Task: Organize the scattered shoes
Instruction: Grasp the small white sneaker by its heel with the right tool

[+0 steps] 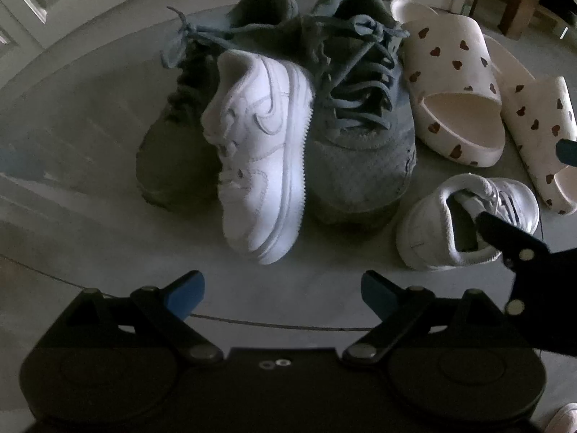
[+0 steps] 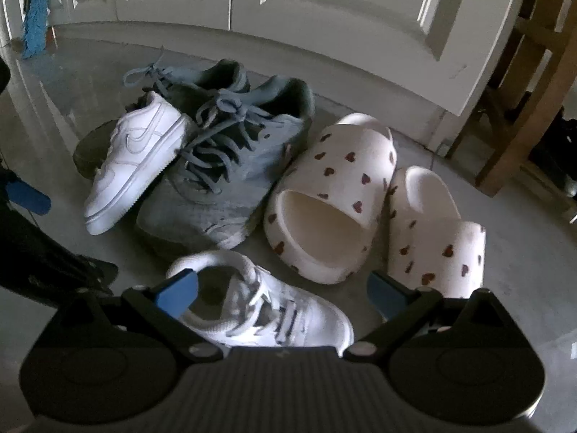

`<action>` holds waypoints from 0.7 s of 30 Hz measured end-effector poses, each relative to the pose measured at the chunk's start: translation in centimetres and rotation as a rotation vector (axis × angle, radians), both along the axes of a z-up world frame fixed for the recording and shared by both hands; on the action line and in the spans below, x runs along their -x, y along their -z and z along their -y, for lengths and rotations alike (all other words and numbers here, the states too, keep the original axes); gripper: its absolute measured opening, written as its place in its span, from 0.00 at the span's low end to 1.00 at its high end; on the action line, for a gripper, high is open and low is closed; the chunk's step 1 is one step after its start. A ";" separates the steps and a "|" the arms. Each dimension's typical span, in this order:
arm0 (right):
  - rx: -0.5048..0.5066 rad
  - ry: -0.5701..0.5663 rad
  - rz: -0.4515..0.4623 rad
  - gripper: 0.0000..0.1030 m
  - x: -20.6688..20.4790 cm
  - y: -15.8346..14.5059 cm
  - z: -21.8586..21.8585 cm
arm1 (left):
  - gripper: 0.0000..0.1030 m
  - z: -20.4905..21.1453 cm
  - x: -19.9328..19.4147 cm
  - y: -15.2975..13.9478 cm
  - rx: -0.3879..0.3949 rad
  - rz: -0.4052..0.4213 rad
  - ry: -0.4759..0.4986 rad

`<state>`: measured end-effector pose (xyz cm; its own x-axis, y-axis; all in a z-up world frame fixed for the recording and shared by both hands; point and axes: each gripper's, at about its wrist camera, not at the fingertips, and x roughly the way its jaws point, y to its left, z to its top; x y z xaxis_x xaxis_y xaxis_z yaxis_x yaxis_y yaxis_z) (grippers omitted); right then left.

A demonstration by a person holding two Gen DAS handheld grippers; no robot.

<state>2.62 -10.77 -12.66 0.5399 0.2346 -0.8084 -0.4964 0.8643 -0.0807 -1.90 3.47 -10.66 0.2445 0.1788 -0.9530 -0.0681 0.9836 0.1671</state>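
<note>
The tiled floor [image 2: 487, 342] in front of the white panelled doors [image 2: 288, 11] carries everything, and a wooden chair leg [image 2: 519, 108] stands at the far right. Largest of the shoes are the two grey lace-up sneakers [image 1: 360, 133], side by side at the middle with toes toward the near side and loose laces trailing across their tongues. To their right lie the two cream slides with heart prints [image 2: 331, 195], also side by side but at a slant to each other. A small white sneaker [image 1: 263, 158] lies tipped on its side, wedged between the grey pair and leaning on the left one, so it plainly sits out of place rather than paired. Its likely mate, the second small white sneaker [image 2: 263, 310], stands upright at the near right, apart from it. The right gripper [image 2: 281, 292] has its jaws spread around this shoe's heel collar, one finger dipping into the opening, seemingly set to pinch the collar as a handle. The left gripper [image 1: 283, 296] hangs with its jaws spread on nothing, aimed at the tipped sneaker, probably to take it so the two can be set together.
</note>
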 end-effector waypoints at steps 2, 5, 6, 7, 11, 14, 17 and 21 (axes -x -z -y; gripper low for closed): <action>0.027 -0.001 -0.016 0.90 -0.3 0.6 -0.3 | 0.92 0.1 -0.2 0.2 -0.003 0.003 0.001; 0.040 -0.003 -0.047 0.84 -0.7 1.2 -0.5 | 0.92 0.0 -0.5 0.3 -0.002 0.002 -0.001; 0.043 -0.006 -0.054 0.83 -0.8 1.4 -0.6 | 0.92 0.0 -0.5 0.4 -0.002 0.001 -0.001; 0.046 -0.010 -0.060 0.83 -0.9 1.5 -0.6 | 0.92 0.0 -0.5 0.4 -0.002 -0.001 -0.002; 0.057 -0.037 -0.080 0.81 -1.2 2.1 -1.1 | 0.92 -0.1 -0.6 0.9 -0.020 -0.009 -0.001; 0.065 -0.065 -0.103 0.66 -1.5 2.8 -1.5 | 0.92 -0.3 -0.7 1.0 -0.024 -0.015 -0.007; 0.075 -0.085 -0.095 0.62 -1.6 3.0 -1.8 | 0.92 -0.4 -0.8 1.0 -0.019 -0.020 -0.011; 0.089 -0.110 -0.083 0.48 -1.7 3.2 -2.2 | 0.92 -0.3 -0.9 1.0 -0.021 -0.022 -0.008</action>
